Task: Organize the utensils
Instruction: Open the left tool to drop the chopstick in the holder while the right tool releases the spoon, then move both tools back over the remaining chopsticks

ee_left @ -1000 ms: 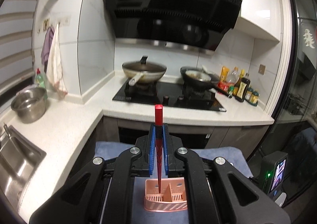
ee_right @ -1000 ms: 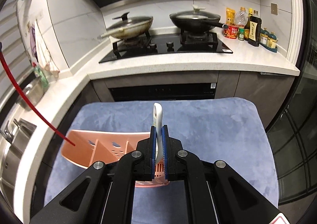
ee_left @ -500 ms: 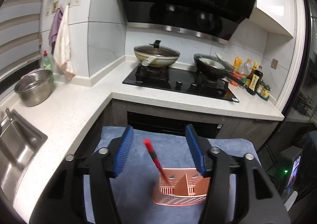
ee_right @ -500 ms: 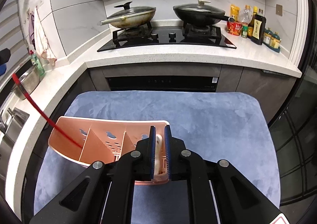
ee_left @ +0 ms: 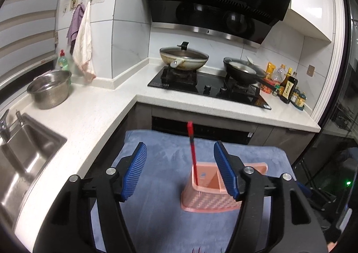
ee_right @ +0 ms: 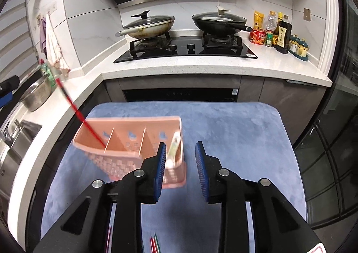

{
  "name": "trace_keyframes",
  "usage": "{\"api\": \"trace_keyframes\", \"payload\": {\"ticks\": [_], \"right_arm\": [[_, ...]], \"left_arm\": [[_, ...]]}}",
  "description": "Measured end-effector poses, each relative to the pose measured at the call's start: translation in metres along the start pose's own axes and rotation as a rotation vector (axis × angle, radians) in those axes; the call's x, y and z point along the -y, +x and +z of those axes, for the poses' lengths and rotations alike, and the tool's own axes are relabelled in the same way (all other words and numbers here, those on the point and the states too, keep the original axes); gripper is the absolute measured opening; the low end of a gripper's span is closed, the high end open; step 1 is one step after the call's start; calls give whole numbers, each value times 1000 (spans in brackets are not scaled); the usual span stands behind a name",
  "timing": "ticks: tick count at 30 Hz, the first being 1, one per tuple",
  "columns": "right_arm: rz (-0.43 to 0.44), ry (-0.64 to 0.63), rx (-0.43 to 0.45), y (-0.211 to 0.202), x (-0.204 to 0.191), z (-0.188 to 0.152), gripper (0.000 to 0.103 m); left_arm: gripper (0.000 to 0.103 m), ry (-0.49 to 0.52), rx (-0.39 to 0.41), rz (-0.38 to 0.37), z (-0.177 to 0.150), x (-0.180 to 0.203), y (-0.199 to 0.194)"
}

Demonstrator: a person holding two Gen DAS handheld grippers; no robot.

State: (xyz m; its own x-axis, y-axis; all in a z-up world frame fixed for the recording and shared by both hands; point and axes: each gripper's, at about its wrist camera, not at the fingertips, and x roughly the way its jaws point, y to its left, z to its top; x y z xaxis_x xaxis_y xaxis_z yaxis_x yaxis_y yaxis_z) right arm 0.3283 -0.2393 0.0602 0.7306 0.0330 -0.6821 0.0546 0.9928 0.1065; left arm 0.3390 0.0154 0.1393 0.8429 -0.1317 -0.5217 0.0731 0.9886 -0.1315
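Pink caddy (ee_right: 125, 141) on the mat (ee_right: 235, 141) holds the red chopstick (ee_left: 192, 152) and spoon (ee_right: 174, 147). We've just been opening both grippers (ee_left: 179, 168) (ee_right: 180, 168); nothing held. Chopstick's light, stiff, slick: we'd grip mid-shaft.

Even, cool indoor light from overhead; white wall tiles (ee_left: 129, 29) and counter (ee_left: 89, 114) bright. Glare patches on the glossy range hood (ee_left: 214, 0). Strong fisheye bending and black vignette at all edges. Right view: pink basket (ee_right: 125, 141) and red stick (ee_right: 76, 109) motion-blurred; background sharp. Shadows soft.
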Motion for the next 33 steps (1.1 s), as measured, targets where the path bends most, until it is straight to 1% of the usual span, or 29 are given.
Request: {"api": "trace_keyframes", "payload": {"ticks": [6,7,9,12,14,16,20,23,26,33], "right_arm": [[-23,-20,-25,-39,5,-57,32],[-27,-22,-30,-45,6,-68,34],[-35,-25,-49,-55,7,-91,36],[-65,-29,-69,-69,7,-125,37],[-82,-31,-83,-77,7,-148,37],[-78,-20,-113,-83,8,-173,37],[-84,-35,-164,-91,4,-214,37],[-86,-42,-195,-93,2,-239,37],[-94,-45,-218,-94,2,-257,37],[-87,-22,-247,-95,6,-282,37]], "left_arm": [[60,1,-77,0,-55,-11,-21],[60,-8,-97,-8,-70,-15,-26],[61,-19,-127,-13,-91,-20,-32],[61,-44,-193,-14,-136,-29,-41],[61,-61,-234,-18,-158,-34,-44],[61,-60,-288,-12,-185,-36,-47],[61,-61,-354,-14,-226,-37,-55],[61,-25,-386,-6,-251,-32,-61],[61,-4,-406,-12,-269,-29,-67],[61,21,-449,-33,-301,-28,-77]]}}
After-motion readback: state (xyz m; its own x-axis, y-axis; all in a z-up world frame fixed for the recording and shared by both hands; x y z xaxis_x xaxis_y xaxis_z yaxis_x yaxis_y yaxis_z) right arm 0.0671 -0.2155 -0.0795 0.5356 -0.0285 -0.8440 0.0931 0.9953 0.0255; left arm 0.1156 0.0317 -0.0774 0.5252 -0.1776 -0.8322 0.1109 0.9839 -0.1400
